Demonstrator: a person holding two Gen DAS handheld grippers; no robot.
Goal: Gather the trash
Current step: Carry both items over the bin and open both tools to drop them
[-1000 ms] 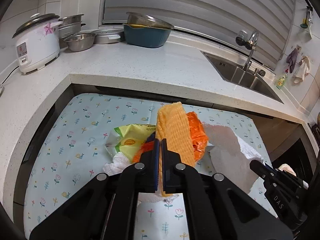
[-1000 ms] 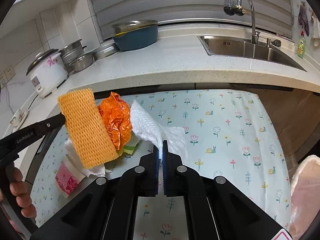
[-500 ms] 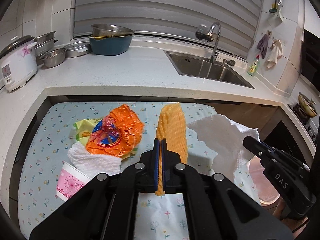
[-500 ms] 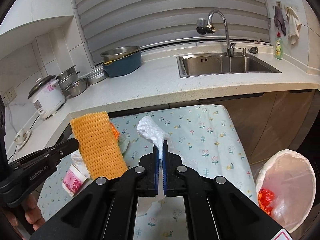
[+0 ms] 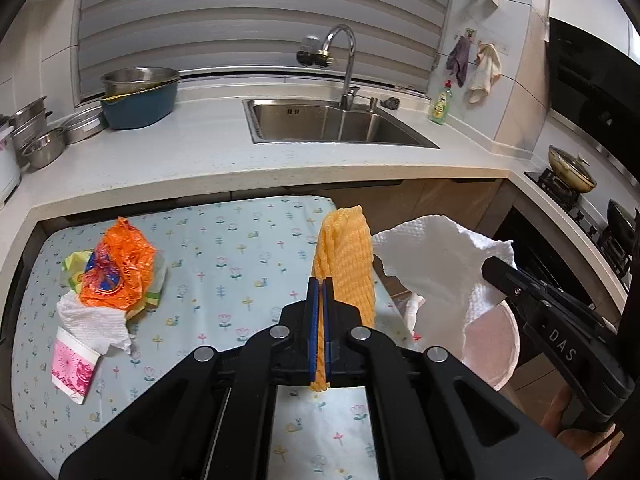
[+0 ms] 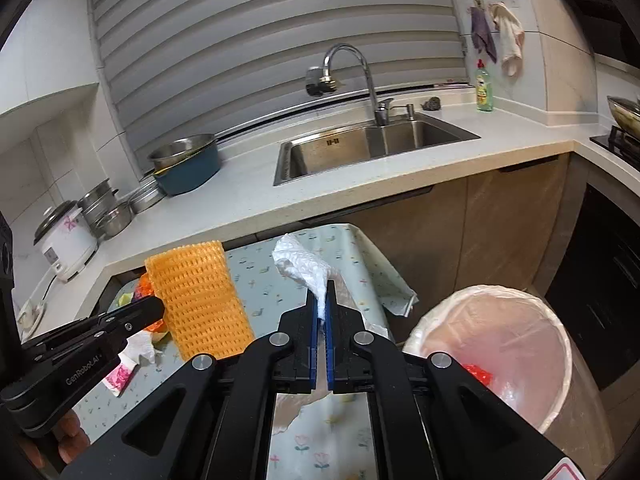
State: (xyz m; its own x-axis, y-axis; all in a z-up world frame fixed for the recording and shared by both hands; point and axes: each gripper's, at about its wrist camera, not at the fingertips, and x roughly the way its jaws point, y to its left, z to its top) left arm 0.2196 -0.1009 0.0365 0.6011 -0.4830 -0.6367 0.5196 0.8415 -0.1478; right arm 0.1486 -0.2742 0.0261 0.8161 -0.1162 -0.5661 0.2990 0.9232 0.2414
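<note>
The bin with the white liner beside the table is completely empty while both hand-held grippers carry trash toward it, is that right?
Not quite. The bin is not empty: the right wrist view shows a piece of red trash already lying in it. The rest holds: the left hand-held gripper carries the orange foam net, the right hand-held gripper the paper towel.

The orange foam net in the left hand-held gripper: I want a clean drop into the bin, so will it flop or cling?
The orange foam net probably holds its shape: it stands up past the left hand-held gripper unsupported. Likely light. Its open mesh might snag.
</note>
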